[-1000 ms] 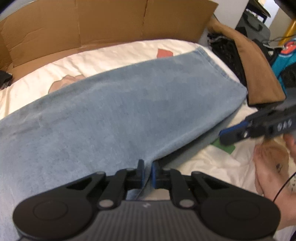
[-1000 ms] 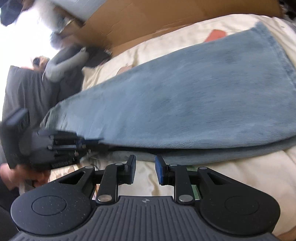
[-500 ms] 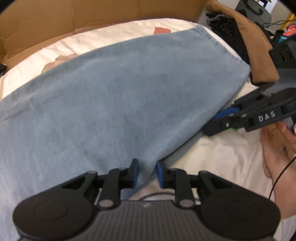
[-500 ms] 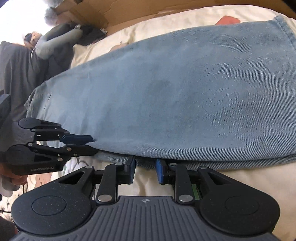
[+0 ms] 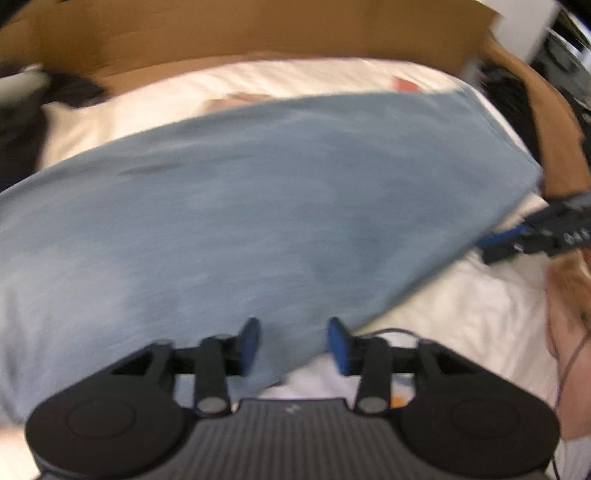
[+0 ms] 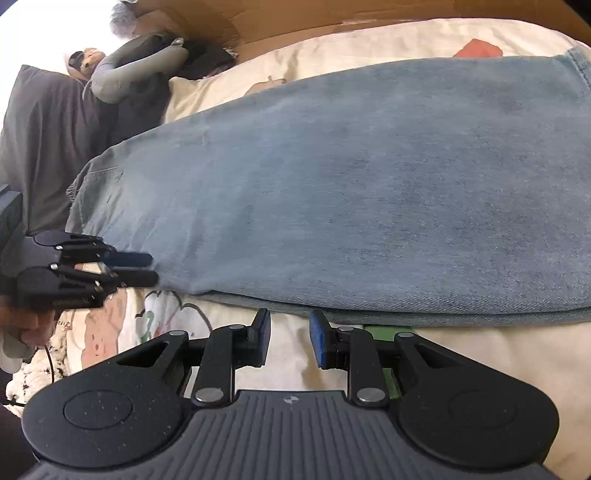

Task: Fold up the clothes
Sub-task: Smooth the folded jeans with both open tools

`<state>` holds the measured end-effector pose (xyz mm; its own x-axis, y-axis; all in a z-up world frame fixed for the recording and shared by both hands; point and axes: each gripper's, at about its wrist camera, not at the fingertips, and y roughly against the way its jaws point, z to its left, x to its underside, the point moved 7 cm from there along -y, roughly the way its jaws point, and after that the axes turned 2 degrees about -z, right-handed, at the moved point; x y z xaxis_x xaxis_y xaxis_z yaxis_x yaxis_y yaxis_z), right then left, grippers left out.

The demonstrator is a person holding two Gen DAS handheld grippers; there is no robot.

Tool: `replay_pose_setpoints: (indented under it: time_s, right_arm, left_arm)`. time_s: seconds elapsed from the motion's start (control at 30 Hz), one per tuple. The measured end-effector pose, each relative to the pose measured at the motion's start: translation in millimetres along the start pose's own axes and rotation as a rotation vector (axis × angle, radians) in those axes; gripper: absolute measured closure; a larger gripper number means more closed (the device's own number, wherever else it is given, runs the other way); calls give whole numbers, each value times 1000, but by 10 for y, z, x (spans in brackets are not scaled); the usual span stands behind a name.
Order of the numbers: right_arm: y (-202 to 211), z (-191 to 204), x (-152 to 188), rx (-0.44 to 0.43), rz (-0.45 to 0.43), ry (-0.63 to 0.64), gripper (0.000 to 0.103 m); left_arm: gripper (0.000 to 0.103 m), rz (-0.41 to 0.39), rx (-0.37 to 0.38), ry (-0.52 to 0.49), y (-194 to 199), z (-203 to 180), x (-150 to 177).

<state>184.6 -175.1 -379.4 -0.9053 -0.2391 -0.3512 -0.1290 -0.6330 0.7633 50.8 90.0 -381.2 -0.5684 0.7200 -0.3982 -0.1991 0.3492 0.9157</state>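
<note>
Light blue jeans (image 5: 258, 221) lie folded leg over leg across a cream printed bedsheet (image 5: 461, 314). My left gripper (image 5: 293, 341) is open at the jeans' near edge, and denim shows between its fingers; this view is blurred. My right gripper (image 5: 517, 240) appears at the right by the leg end. In the right wrist view the jeans (image 6: 369, 203) fill the middle. There my right gripper (image 6: 290, 332) stands open just short of the lower folded edge with nothing in it. The left gripper (image 6: 136, 267) sits at the jeans' edge near the waistband.
Brown cardboard (image 5: 258, 33) stands behind the bed. A brown garment (image 5: 554, 129) lies at the right and dark clothing (image 6: 44, 129) with a grey neck pillow (image 6: 140, 62) at the left. A person's bare foot (image 5: 569, 288) rests on the sheet at the right.
My left gripper, shut on the jeans' edge a second ago, has spread wide and let go. The right gripper stayed open and drew back slightly from the jeans' edge.
</note>
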Motion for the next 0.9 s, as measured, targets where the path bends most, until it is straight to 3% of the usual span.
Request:
replay_pose_setpoints:
  time_s: [0.43,0.63,0.73,0.9]
  right_arm:
    - [-57,196,-71,-3,16,45,77]
    - [-134,436,-89,-24,45,108,77]
    - [-182,495,-131,-29,38,124,74]
    - [-228,510,-118,-13,57,135,73]
  left_arm:
    - [44,-1,-254,130,639,948,559]
    - [40,10,-302,193,639,1056,836]
    - [35,4,-292,235,509,1015,941]
    - [35,23,-279,319,196,969,1106]
